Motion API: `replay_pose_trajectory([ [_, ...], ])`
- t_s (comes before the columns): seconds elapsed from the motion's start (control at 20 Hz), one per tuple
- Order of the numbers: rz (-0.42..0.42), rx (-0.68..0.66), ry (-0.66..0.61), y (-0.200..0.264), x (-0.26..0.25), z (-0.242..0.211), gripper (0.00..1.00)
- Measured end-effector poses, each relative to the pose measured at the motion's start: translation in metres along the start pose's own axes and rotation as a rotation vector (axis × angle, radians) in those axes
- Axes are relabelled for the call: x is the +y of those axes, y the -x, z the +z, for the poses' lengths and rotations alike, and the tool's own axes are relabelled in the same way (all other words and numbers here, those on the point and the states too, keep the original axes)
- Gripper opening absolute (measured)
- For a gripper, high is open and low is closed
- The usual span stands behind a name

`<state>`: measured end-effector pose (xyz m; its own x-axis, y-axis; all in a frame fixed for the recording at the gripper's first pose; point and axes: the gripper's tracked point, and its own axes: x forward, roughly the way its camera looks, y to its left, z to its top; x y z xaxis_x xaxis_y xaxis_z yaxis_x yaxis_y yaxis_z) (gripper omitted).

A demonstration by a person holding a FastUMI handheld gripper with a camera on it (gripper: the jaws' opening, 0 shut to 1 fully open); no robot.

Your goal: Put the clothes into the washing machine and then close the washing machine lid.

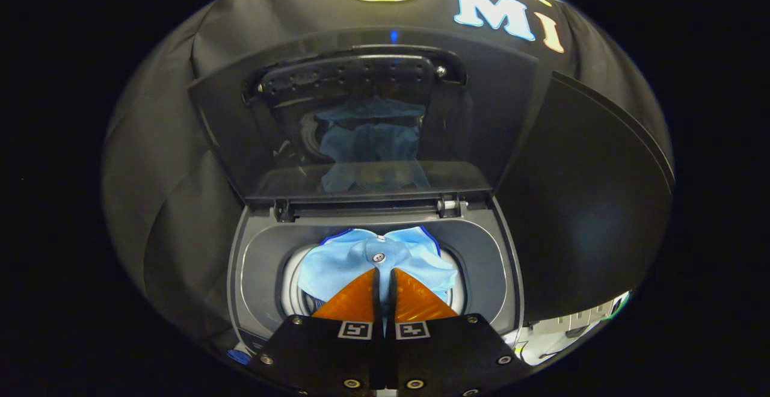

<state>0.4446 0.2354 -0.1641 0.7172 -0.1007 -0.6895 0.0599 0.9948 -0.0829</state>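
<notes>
Hidden beneath bunched cloth: most of the drum opening of the washing machine (487, 258). Clamped between the closed fingers of the gripper (384, 276), a light blue garment (337, 264), hanging over the drum. Beyond, propped upright, the lid (240, 120).

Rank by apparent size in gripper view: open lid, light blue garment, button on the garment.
1. Open lid, upright behind the tub opening.
2. Light blue garment, pinched by the gripper over the drum; nearer the camera, so possibly flattered.
3. Button, clearly smallest.
</notes>
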Motion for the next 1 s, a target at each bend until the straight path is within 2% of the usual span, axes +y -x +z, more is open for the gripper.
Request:
replay_pose_trajectory([
  [0.2, 0.015, 0.088, 0.065, -0.019, 0.003, -0.027, 0.00],
  [0.35, 0.017, 0.123, 0.068, -0.025, 0.002, -0.045, 0.00],
  [0.8, 0.037, 0.159, 0.092, -0.029, 0.006, -0.056, 0.01],
  [0.85, 0.059, 0.151, 0.093, -0.029, 0.010, -0.053, 0.05],
  [0.9, 0.078, 0.143, 0.077, -0.031, 0.014, -0.053, 0.19],
  [1.0, 0.093, 0.154, 0.009, -0.031, 0.016, -0.056, 0.55],
])
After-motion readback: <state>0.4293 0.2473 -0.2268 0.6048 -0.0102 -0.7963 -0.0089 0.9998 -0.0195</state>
